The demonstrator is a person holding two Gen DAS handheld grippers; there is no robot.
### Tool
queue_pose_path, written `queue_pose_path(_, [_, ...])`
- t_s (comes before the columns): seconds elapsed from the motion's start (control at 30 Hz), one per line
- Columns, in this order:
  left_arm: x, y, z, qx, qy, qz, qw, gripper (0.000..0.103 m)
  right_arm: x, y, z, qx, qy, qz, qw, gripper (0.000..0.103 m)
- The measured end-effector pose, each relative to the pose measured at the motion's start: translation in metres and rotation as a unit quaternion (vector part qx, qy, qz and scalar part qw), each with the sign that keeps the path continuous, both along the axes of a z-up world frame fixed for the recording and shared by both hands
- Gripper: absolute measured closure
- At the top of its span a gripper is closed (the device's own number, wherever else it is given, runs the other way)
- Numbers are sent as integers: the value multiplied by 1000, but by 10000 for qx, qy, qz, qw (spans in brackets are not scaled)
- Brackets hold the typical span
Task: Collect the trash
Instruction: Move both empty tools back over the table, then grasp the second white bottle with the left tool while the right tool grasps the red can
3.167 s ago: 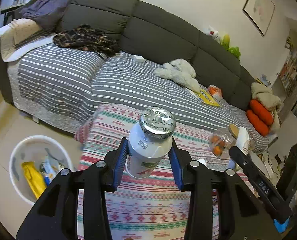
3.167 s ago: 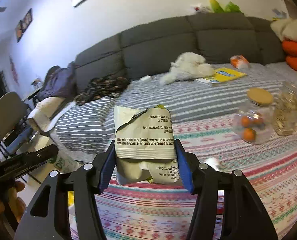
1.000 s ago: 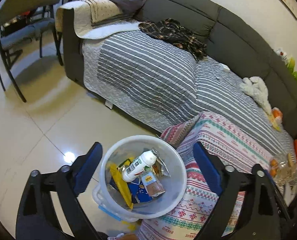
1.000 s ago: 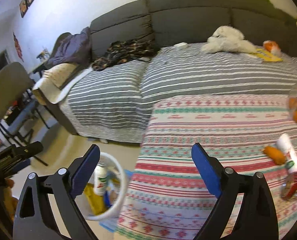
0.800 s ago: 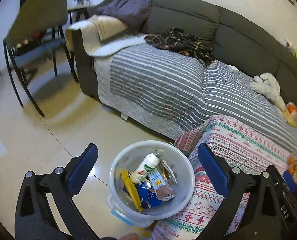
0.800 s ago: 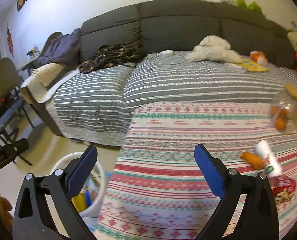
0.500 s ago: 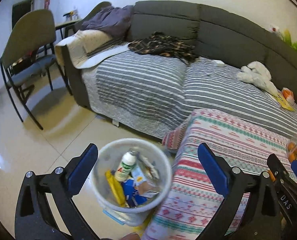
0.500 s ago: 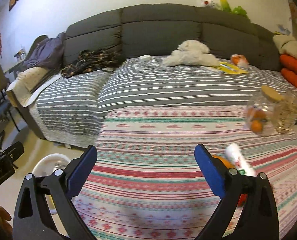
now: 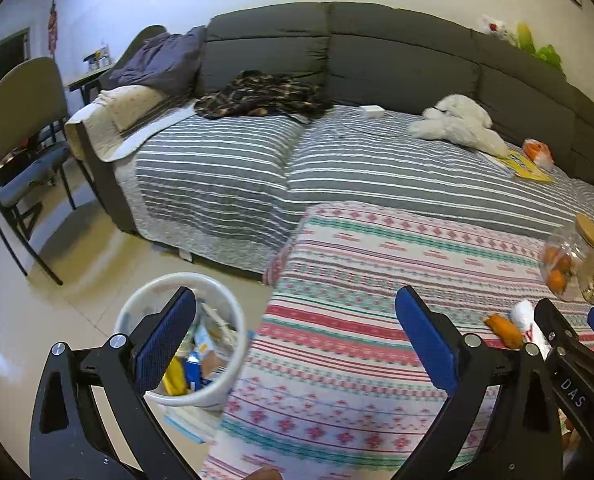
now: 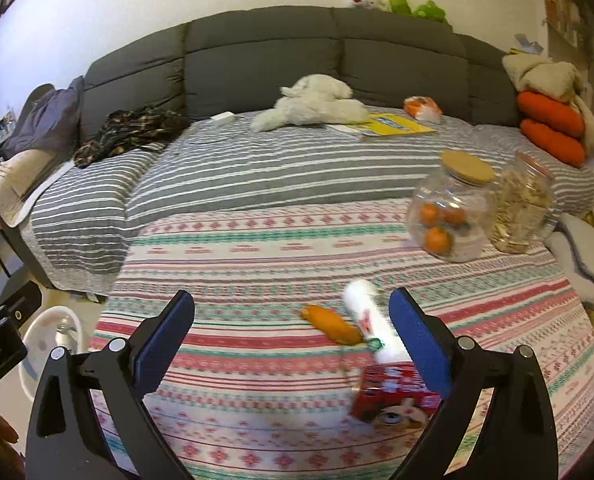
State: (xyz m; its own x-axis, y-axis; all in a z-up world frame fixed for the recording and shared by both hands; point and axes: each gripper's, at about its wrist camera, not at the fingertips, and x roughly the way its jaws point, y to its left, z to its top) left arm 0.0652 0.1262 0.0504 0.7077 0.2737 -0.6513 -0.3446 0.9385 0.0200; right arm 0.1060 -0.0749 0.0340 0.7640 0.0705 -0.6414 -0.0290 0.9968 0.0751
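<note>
A white trash bin (image 9: 233, 344) stands on the floor left of the table, holding several wrappers and a bottle; its rim also shows in the right wrist view (image 10: 49, 320). On the patterned tablecloth (image 10: 257, 264) lie a white bottle (image 10: 371, 326), an orange wrapper (image 10: 331, 324) and a red carton (image 10: 393, 392), all close to my right finger. The bottle (image 9: 527, 316) and orange wrapper (image 9: 505, 330) also show in the left wrist view. My left gripper (image 9: 295, 338) is open and empty between bin and table. My right gripper (image 10: 291, 334) is open and empty above the table.
Two glass jars stand at the table's far right, one with oranges (image 10: 449, 216), one with snacks (image 10: 523, 208). A grey sofa (image 10: 265, 56) with a striped cover holds clothes, a white plush toy (image 10: 313, 102) and a yellow book. A chair (image 9: 21, 120) stands at the left.
Both grippers let go of their trash into the bin and swung right, back toward the table. The bin slid to the lower left; the bottle, orange wrapper and red carton came closer.
</note>
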Motion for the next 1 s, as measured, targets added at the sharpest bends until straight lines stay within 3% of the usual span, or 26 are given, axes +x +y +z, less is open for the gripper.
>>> queue_pose_path(0.53, [24,-90,-22,77,225,-706,9972,7,3,-98,-14,72,418,-617,9972,8])
queue_pose_path(0.67, [36,-104,-39,40,515,-949,9941,7,5,-131,-15,253,601,-845,9943,8])
queue_pose_path(0.77, [52,-115,-57,-208,939,-1180,9884,7,10,-163,-12,593,721,-1116,9894,8])
queue_pose_path(0.87, [75,-135,-74,-404,1508,-1462,9769,7,13,-189,-12,968,848,-1333,9827,8])
queue_pose_path(1.0, [104,-161,-76,-806,1791,-1709,9655,7,13,-216,-6,1375,856,-1599,9738,8])
